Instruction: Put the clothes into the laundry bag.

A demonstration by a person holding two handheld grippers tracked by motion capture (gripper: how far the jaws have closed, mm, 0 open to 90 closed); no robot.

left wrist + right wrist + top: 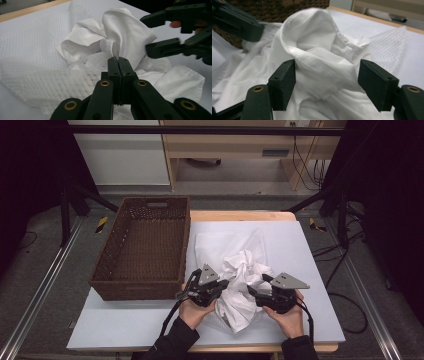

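Left claw [223,284] pinched tight, right claw [259,285] jaws wide apart, both hands low, facing inward.

Basket [274,7] mostly behind cloth [317,50]

The high view looks forward and down over the bench [310,270]. Each tongs camera sits close and low, facing the crumpled white cloth [125,32], which all three views share.
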